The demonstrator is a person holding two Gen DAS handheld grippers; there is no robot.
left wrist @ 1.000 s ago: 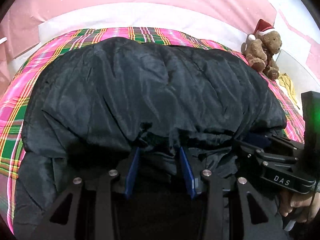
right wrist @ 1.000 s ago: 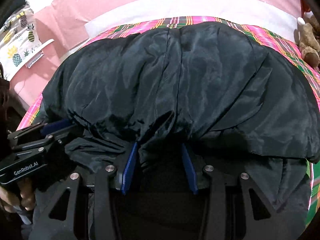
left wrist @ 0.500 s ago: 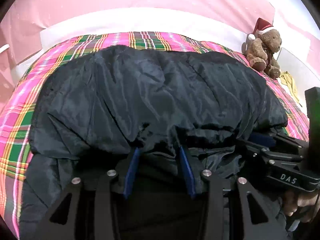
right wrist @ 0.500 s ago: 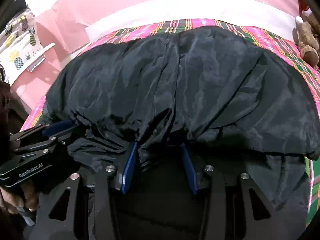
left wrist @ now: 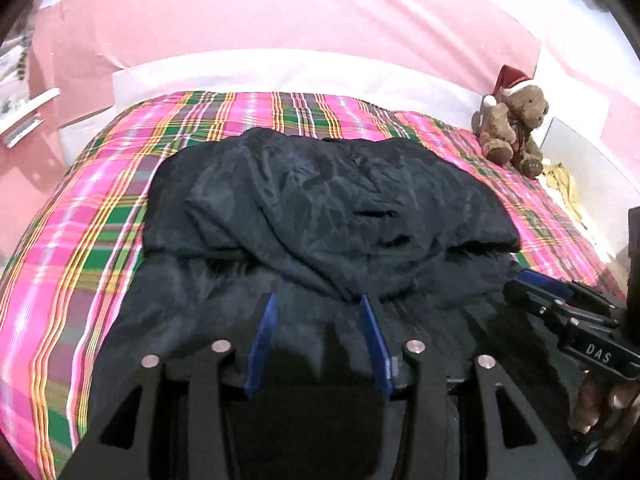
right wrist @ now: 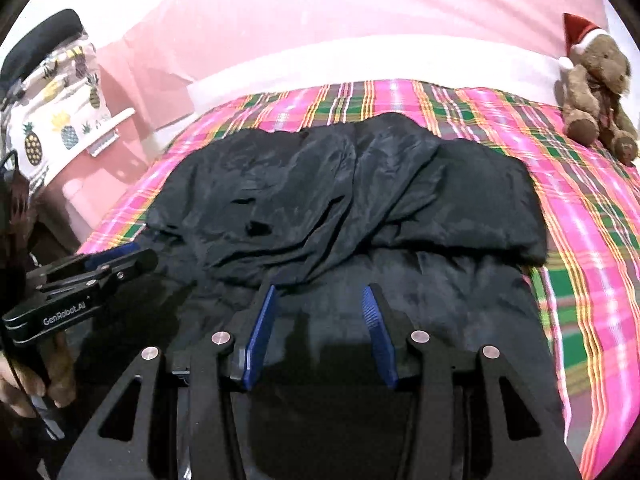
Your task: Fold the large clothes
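Plaid bedspread under black jacket, teddy bear at far right corner. Left view: my left gripper spread above jacket's folded-over edge, nothing pinched. Right view: my right gripper spread too, jacket lying doubled mid-bed, bear beyond.

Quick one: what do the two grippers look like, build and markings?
Both match: black angular linkage frames with triangular cut-outs, silver round pivot pins, and blue ribbed finger pads. The left gripper shows white "GenRobot.AI" lettering on its side in the right wrist view; the right gripper shows "DAS" in the left wrist view. Bare hands hold both handles; no sleeves show.
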